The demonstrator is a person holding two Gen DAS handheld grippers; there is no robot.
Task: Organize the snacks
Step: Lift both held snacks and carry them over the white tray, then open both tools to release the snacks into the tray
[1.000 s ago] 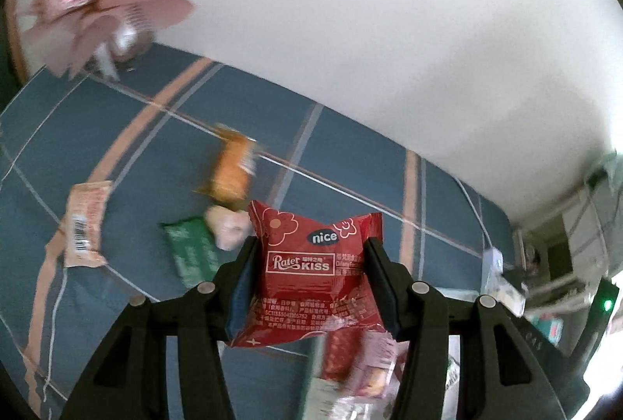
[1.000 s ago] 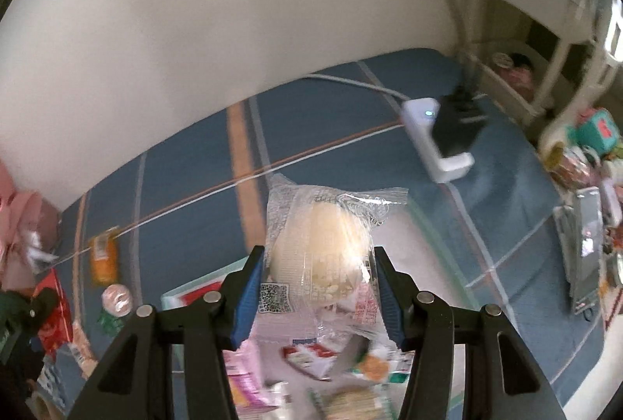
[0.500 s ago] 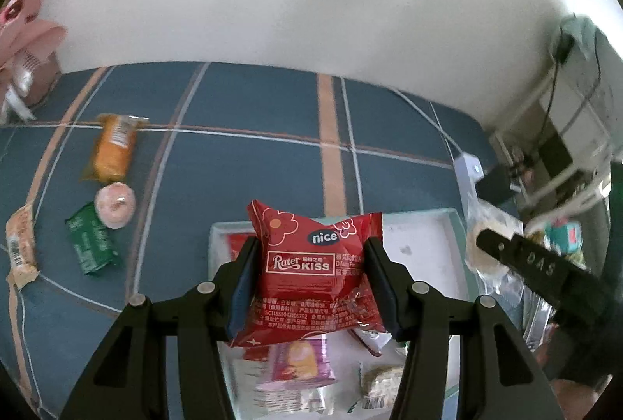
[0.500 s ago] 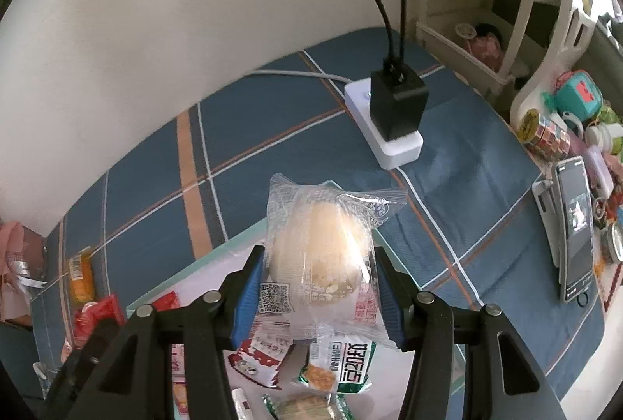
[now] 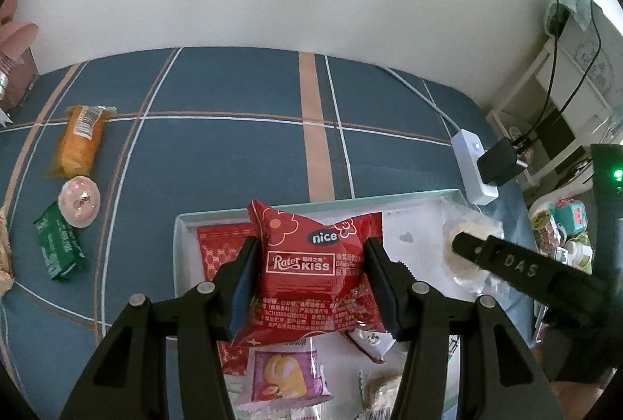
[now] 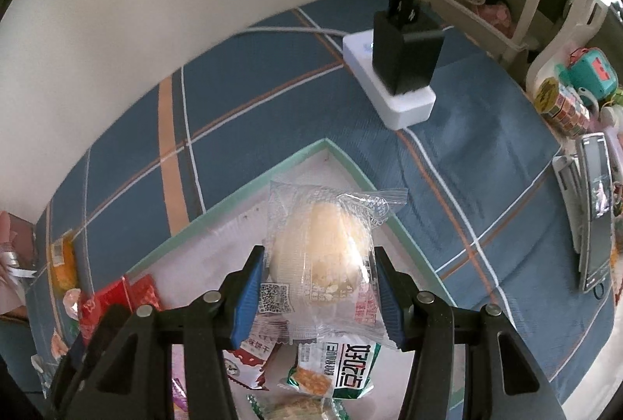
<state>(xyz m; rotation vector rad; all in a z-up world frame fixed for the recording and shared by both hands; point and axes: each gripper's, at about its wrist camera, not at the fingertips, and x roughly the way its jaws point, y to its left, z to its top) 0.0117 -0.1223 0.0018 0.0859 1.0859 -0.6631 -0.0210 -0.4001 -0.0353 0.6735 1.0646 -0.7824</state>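
My left gripper (image 5: 310,287) is shut on a red Rater Kiss snack packet (image 5: 311,272) and holds it above the white tray with a mint-green rim (image 5: 409,195). My right gripper (image 6: 318,297) is shut on a clear-wrapped pale round pastry (image 6: 321,248) over the tray's far corner (image 6: 327,144). The right gripper and its pastry also show in the left wrist view (image 5: 467,244). Several snack packets lie in the tray, among them a purple one (image 5: 282,379) and a green-and-white one (image 6: 335,365).
On the blue plaid cloth left of the tray lie an orange packet (image 5: 80,141), a pink round snack (image 5: 79,201) and a green packet (image 5: 59,244). A white power strip with a black charger (image 6: 403,63) sits beyond the tray. A phone (image 6: 595,213) and toys lie at right.
Both grippers have swung toward the tray with their snacks still held. The left now hangs over the tray's left part, the right has moved lower and closer to the far corner.
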